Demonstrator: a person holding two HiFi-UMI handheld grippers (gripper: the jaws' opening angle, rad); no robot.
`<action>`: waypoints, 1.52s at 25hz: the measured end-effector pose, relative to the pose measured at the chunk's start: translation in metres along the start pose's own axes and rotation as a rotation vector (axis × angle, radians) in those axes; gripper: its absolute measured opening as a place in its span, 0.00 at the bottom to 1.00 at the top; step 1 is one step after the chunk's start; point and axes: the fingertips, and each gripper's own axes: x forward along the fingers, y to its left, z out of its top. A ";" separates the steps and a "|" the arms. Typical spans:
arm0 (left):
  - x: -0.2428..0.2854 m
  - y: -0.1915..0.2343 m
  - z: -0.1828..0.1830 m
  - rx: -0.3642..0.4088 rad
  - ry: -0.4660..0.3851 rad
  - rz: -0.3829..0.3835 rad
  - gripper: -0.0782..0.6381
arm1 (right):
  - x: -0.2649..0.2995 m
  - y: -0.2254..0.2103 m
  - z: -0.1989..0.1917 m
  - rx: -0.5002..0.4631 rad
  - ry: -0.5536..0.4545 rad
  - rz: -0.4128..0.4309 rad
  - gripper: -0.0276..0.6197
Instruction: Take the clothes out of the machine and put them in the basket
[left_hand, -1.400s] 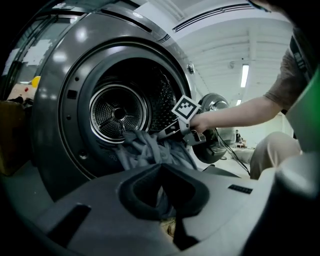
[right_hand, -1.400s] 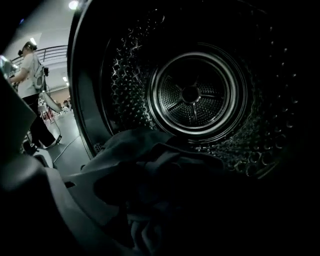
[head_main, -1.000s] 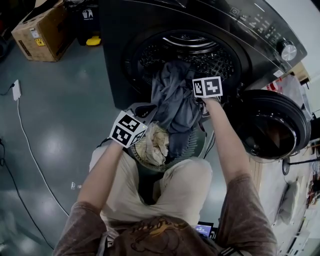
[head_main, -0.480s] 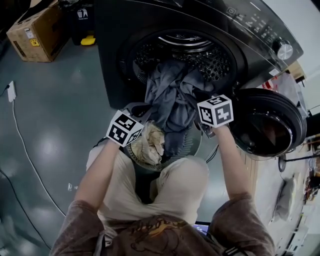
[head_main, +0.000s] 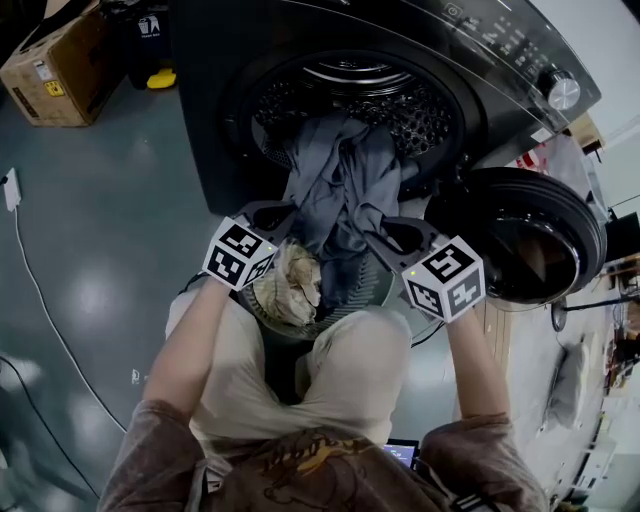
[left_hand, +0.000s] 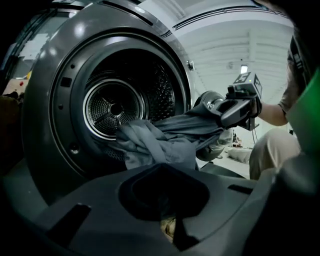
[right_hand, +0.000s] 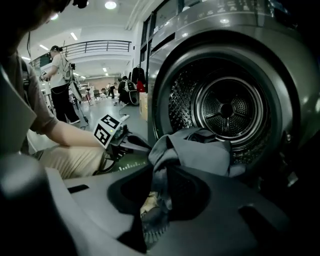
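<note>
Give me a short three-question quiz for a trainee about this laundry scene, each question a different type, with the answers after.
1. True or false: the round glass door of the dark grey front-loading machine stands open.
2. What does the right gripper hold? A. a long grey fabric garment B. a white towel C. a red sock
3. Where does the crumpled beige cloth lie?
Key: 1 true. 2 A; its jaws have just been closing, with the garment between them. 3 In the round grey basket by the person's knees.
</note>
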 end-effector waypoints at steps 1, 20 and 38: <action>0.001 0.000 0.000 0.002 0.000 -0.003 0.12 | -0.005 0.004 -0.001 -0.009 0.004 0.003 0.17; 0.000 -0.001 0.004 0.016 0.006 -0.005 0.12 | -0.005 -0.047 0.005 0.059 -0.056 -0.125 0.43; -0.003 0.000 0.007 0.040 0.011 0.052 0.12 | 0.184 -0.143 0.024 0.252 0.119 -0.166 0.79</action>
